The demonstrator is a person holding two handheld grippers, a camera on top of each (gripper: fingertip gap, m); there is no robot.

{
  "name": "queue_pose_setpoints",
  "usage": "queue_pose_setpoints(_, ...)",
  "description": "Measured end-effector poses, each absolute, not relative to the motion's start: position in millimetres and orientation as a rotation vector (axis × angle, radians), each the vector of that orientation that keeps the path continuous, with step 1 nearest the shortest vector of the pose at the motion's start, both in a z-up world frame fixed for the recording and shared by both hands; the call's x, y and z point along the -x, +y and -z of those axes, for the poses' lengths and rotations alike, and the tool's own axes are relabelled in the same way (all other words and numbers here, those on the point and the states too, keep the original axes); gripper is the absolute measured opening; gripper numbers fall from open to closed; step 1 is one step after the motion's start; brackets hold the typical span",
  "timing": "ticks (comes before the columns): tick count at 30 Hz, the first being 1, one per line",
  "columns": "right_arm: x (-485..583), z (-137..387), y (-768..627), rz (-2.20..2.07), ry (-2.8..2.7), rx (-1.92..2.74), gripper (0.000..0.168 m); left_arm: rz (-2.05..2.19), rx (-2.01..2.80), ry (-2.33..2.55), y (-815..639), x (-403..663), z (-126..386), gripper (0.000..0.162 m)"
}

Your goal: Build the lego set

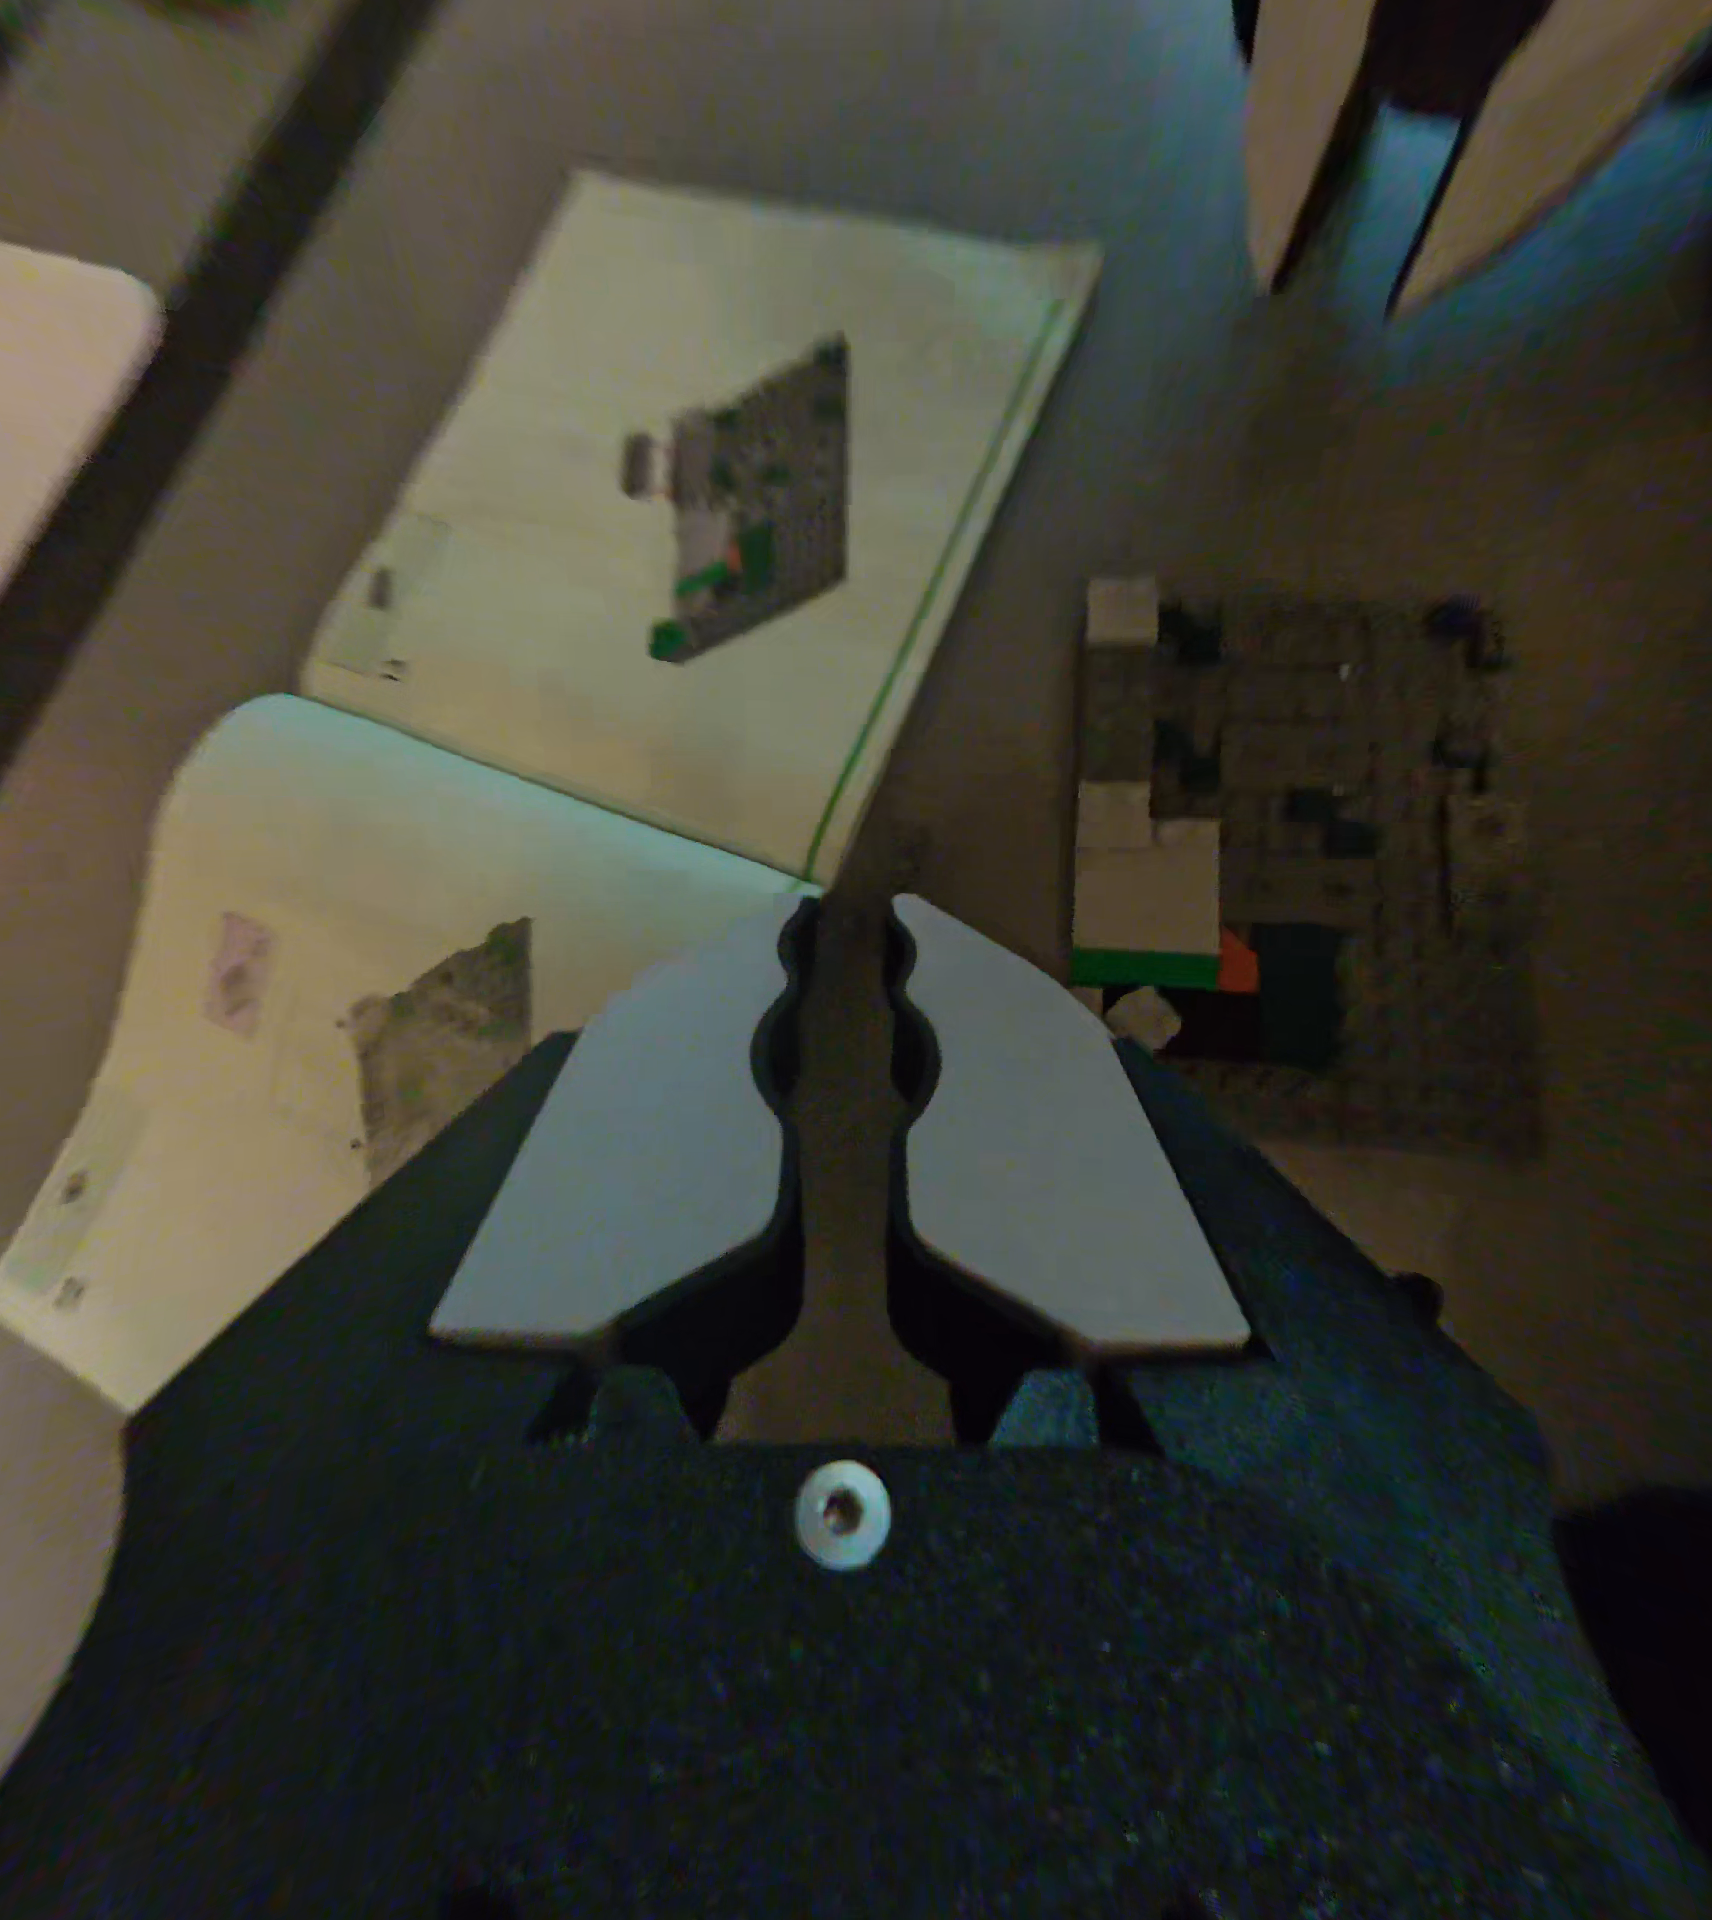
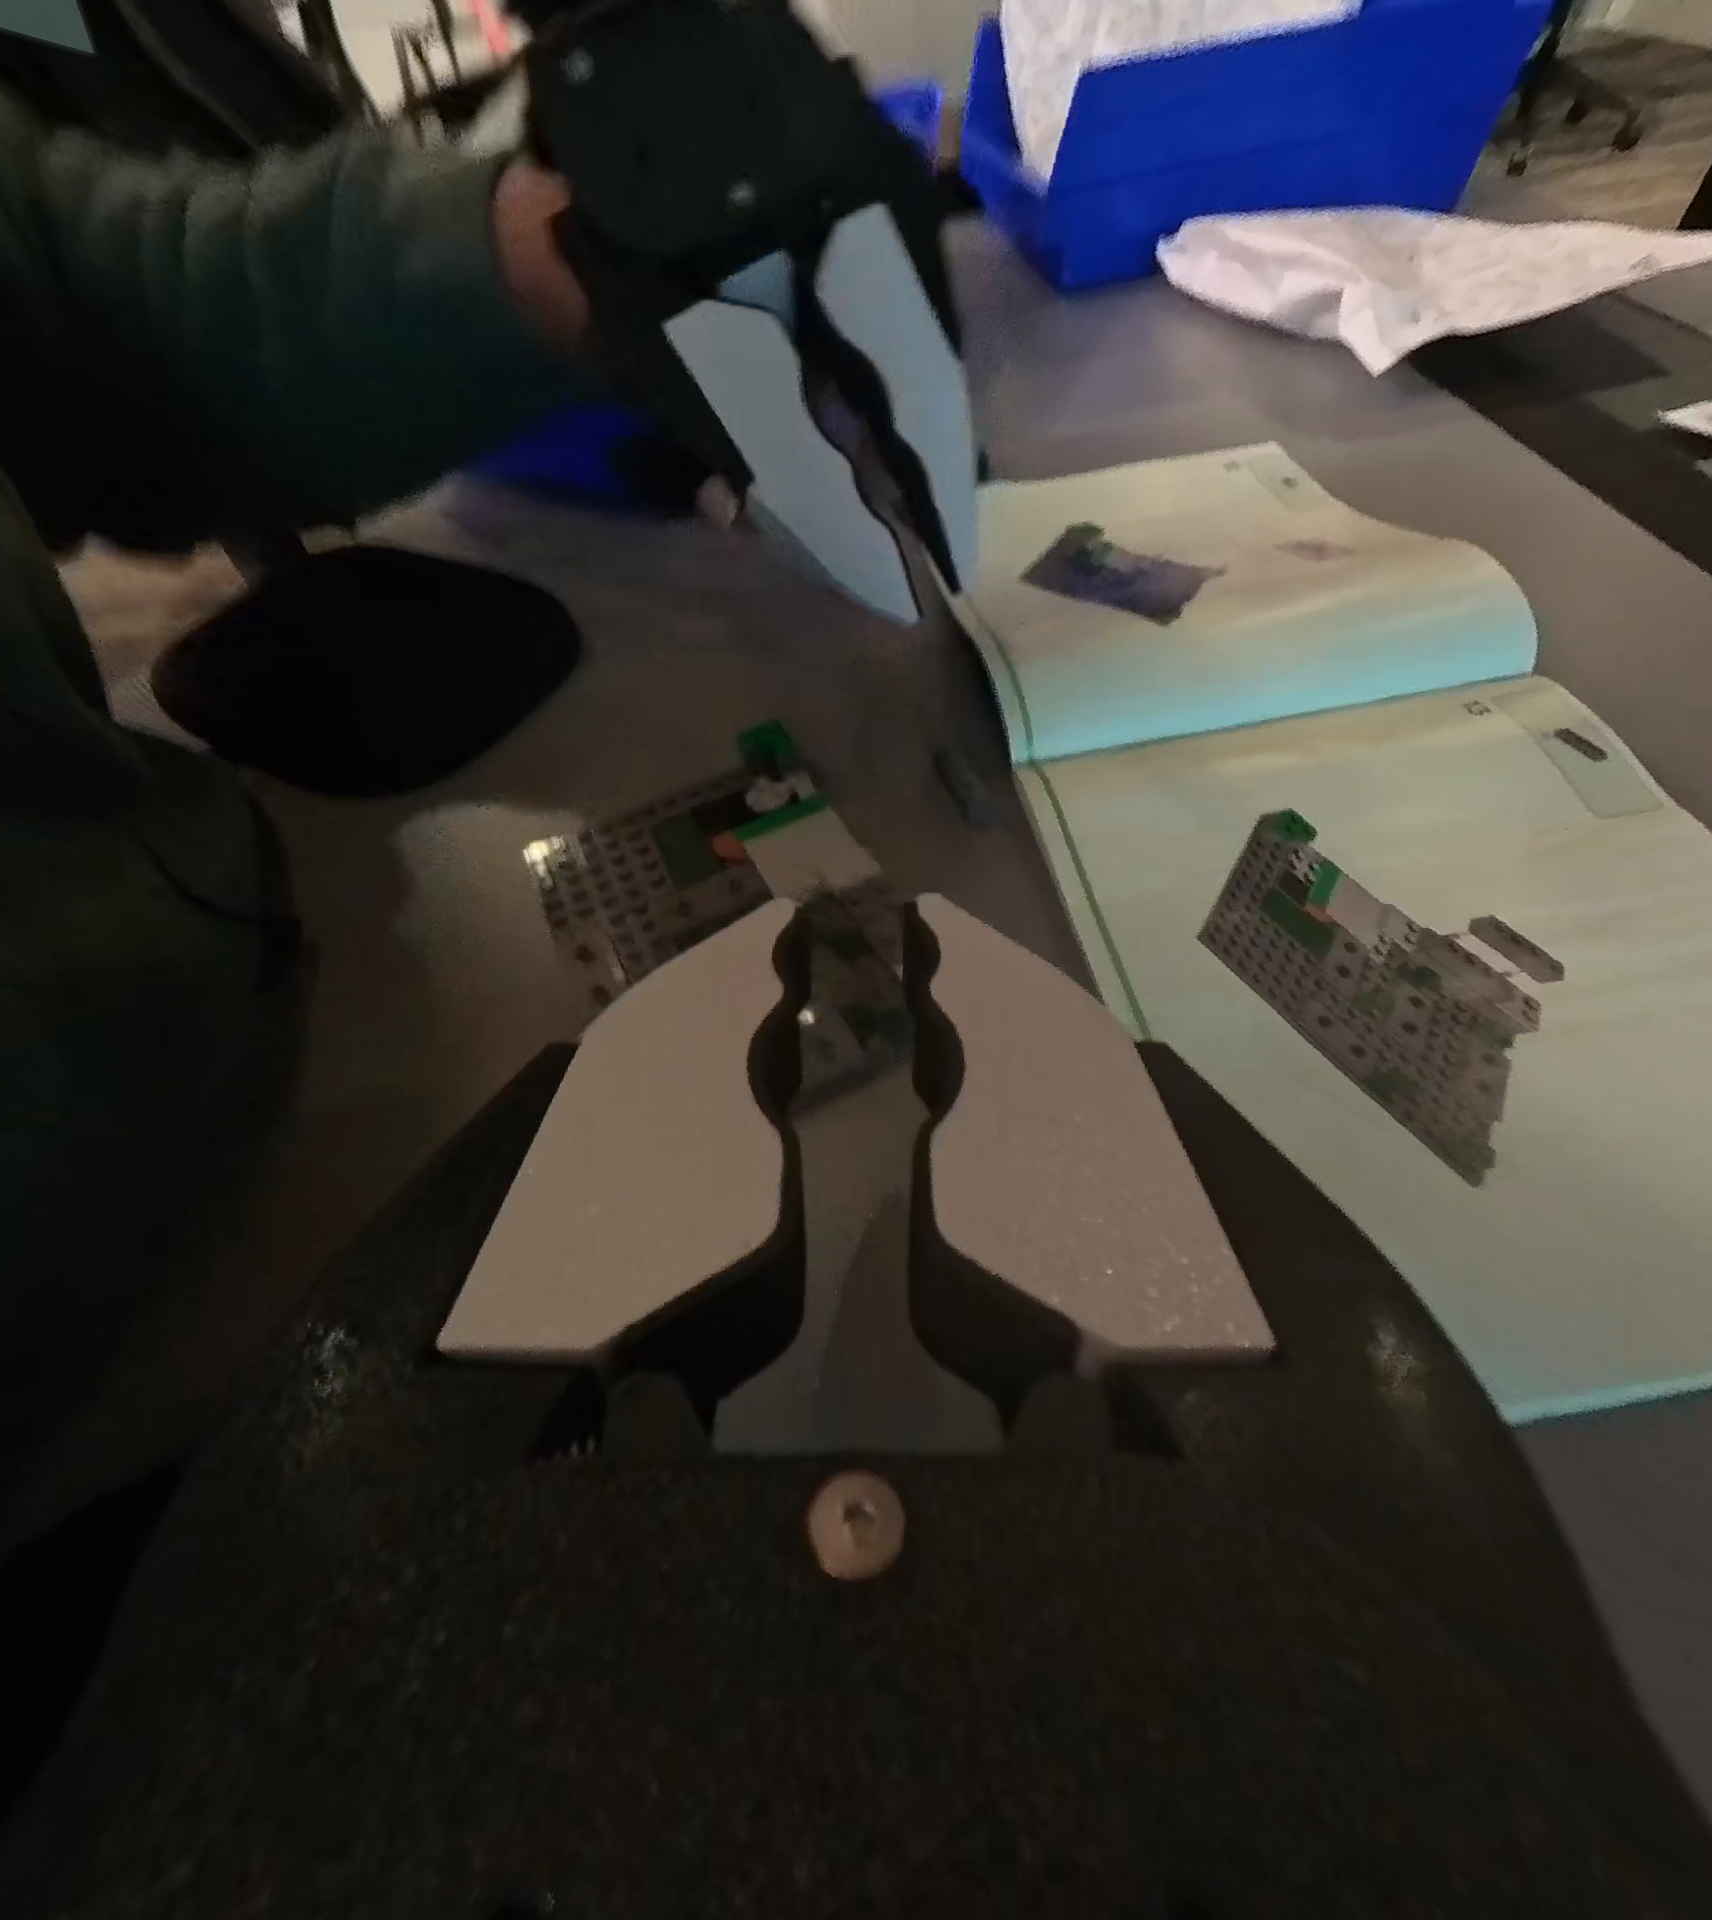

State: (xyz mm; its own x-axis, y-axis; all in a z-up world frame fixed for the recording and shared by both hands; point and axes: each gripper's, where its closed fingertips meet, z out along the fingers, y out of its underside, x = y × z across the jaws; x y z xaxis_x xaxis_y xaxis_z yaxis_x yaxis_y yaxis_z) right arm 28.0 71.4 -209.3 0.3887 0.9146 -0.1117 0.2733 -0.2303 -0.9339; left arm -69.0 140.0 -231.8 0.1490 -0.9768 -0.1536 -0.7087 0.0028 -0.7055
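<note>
Right wrist view: the build (image 2: 686, 862) lay flat on the tabletop beside the open manual (image 2: 1351, 935), apparently for step-checking. The right gripper (image 2: 854, 925) hovered above it, jaws slightly parted, empty. The left gripper (image 2: 919, 582), likewise parted and empty, hung near the manual's edge.

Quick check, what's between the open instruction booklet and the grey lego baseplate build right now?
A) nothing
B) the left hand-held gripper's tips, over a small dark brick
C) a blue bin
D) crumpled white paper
B: in the right wrist view the left hand-held gripper points down at the table beside the booklet, with a small dark brick just below its tips, and the baseplate build on the other side.
</note>
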Motion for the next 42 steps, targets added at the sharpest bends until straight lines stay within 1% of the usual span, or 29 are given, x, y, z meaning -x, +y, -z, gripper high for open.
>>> queue_pose_setpoints(1,-26,207,72,-0.886,-1.031,1.721,0.016,0.521,1.76,1.548,139,70,222,0.008)
queue_pose_setpoints(4,-19,203,75,-0.873,-1.002,1.724,0.016,0.536,1.74,1.342,135,80,196,0.0)
queue_pose_setpoints(11,-6,197,80,-0.8,-0.964,1.739,0.012,0.476,1.776,1.026,125,147,157,0.0)
queue_pose_setpoints(16,-1,197,80,-0.797,-0.946,1.745,0.011,0.25,1.888,0.874,127,242,140,0.0)
queue_pose_setpoints(21,1,200,80,-0.809,-0.943,1.748,0.011,-0.083,2.091,0.685,136,374,119,0.0)
queue_pose_setpoints(24,1,203,80,-0.827,-0.939,1.751,0.011,-0.198,2.185,0.597,141,431,111,0.006)
queue_pose_setpoints(27,0,205,80,-0.843,-0.937,1.751,0.011,-0.185,2.335,0.574,147,457,129,0.015)
queue_pose_setpoints(32,-5,204,79,-0.847,-0.933,1.743,0.011,0.006,2.591,0.523,157,461,186,0.022)
queue_pose_setpoints(36,-9,200,77,-0.88,-0.912,1.723,0.011,0.027,2.737,0.465,162,462,220,0.021)
queue_pose_setpoints(42,-6,198,65,-0.983,-0.912,1.695,0.011,-0.057,2.903,0.326,162,470,249,0.021)
